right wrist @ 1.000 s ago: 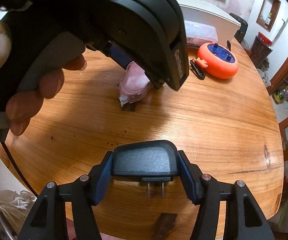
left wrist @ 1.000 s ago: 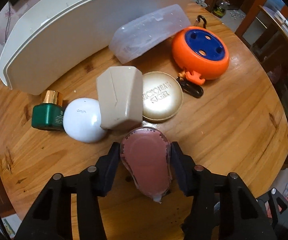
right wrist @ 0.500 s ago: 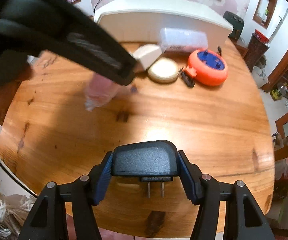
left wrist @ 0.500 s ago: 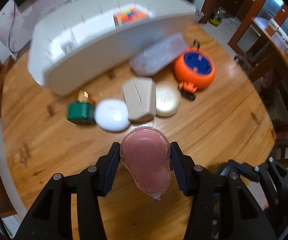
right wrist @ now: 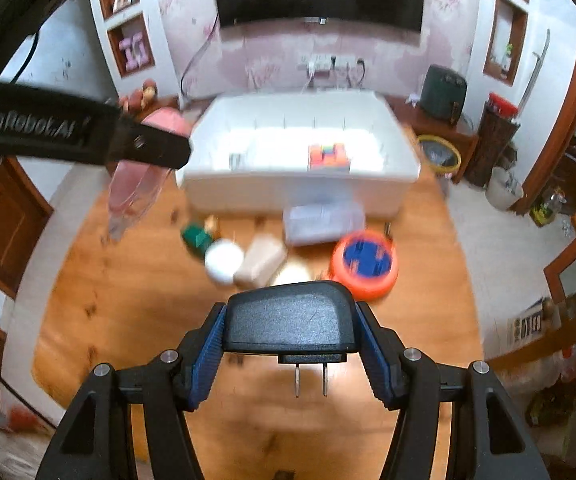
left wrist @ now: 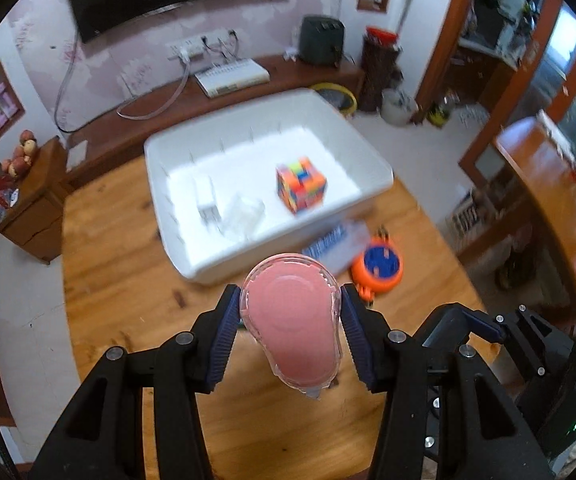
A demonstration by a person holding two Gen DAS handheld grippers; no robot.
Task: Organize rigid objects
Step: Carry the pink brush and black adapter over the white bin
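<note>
left gripper (left wrist: 291, 330): pinching pink dispenser (left wrist: 292, 320), blue ribbed pads on both its sides
pink dispenser: teardrop shape, smooth pink body in a clear plastic shell, narrow tip toward camera; held in the air above the table (left wrist: 127, 280), just short of the bin's near wall
right gripper (right wrist: 291, 350): clamped on black adapter (right wrist: 290, 318)
black adapter: matte, fine-grained plastic, rounded corners, two bare metal prongs toward camera; held over the table's near half
white bin (right wrist: 300, 192): rigid, smooth, rectangular, open top; inside a multicolour cube (left wrist: 300, 185), a white plug-like block (left wrist: 207, 204), crumpled clear plastic
table: round, glossy wood, knots showing
loose items: orange reel (right wrist: 364, 264) with blue face, clear lidded box (right wrist: 322, 220), tan block, white oval case, green jar; blurred, likely a gold disc behind the adapter
open room: near and left table bare; bin floor mostly free
</note>
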